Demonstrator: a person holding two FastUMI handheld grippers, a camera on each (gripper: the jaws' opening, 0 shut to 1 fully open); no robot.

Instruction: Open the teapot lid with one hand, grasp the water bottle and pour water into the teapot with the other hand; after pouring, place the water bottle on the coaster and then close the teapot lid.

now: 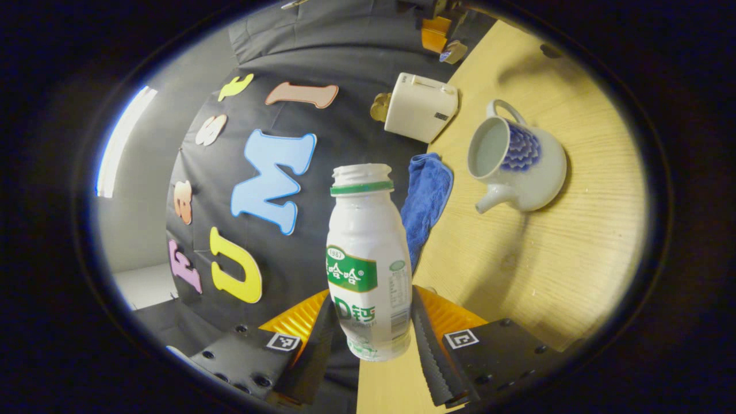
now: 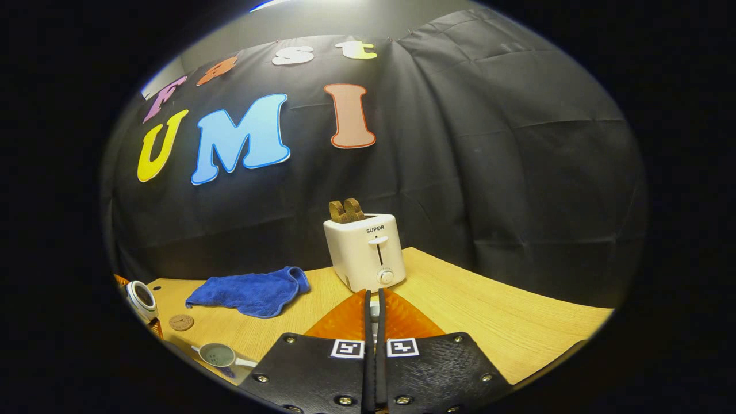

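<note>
In the left gripper view my left gripper (image 1: 374, 296) is shut on a white water bottle (image 1: 368, 259) with a green label. The bottle's mouth is uncapped and it is held in the air. The white teapot (image 1: 517, 161) with a blue pattern stands lidless on the wooden table to the right of the bottle. At the top, the other gripper (image 1: 435, 31) holds a small pale lid (image 1: 454, 52). In the right gripper view my right gripper (image 2: 374, 293) is nearly closed, with a pale sliver of the lid (image 2: 374, 310) between its fingers. The open teapot (image 2: 217, 355) and a round brown coaster (image 2: 181, 322) lie low on the left.
A white toaster (image 2: 368, 256) with bread in its slots stands at the back of the wooden table (image 2: 489, 310). A crumpled blue cloth (image 2: 253, 293) lies to its left, between toaster and coaster. In the left gripper view the cloth (image 1: 425, 201) lies just behind the bottle.
</note>
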